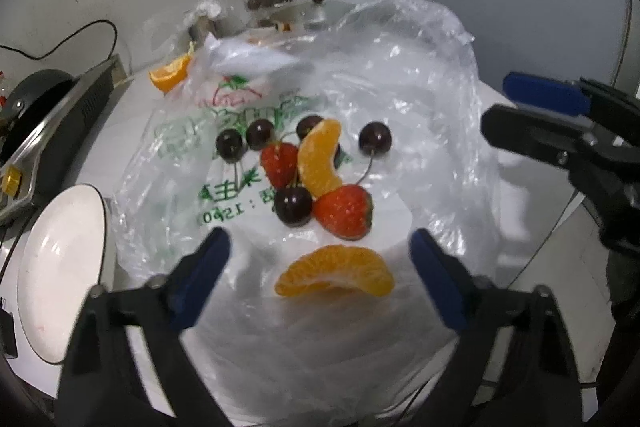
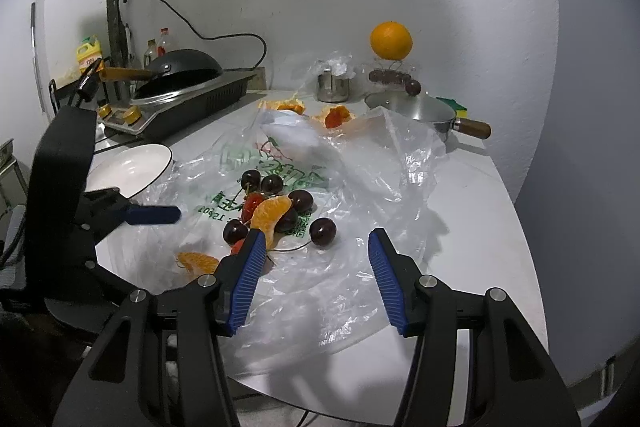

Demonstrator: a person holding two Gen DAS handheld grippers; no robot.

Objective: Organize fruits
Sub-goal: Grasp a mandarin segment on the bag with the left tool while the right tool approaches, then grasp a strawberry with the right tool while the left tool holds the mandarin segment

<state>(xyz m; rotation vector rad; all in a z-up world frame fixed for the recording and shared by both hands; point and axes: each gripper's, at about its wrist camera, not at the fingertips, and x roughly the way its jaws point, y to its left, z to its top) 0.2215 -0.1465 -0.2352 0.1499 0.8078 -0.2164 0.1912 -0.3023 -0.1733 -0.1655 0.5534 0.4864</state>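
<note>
Several dark cherries [image 1: 293, 205], two strawberries [image 1: 344, 211] and mandarin segments [image 1: 320, 158] lie in a heap on a clear plastic bag [image 1: 400, 99]. One loose segment [image 1: 335, 271] lies nearest, between the blue pads of my left gripper [image 1: 320, 241], which is open and not touching it. My right gripper [image 2: 316, 239] is open above the bag, with a lone cherry [image 2: 323, 231] just beyond its tips and the heap [image 2: 272, 213] by its left finger. The left gripper's blue finger [image 2: 154, 215] shows at the left of the right wrist view.
A white bowl [image 1: 64, 267] sits left of the bag. Behind are a wok on a cooker [image 2: 180, 79], a lidded pot [image 2: 412, 109], a steel cup [image 2: 334, 85], peel scraps [image 2: 336, 115] and a whole orange [image 2: 391, 40] on a stand. The table edge runs close on the right.
</note>
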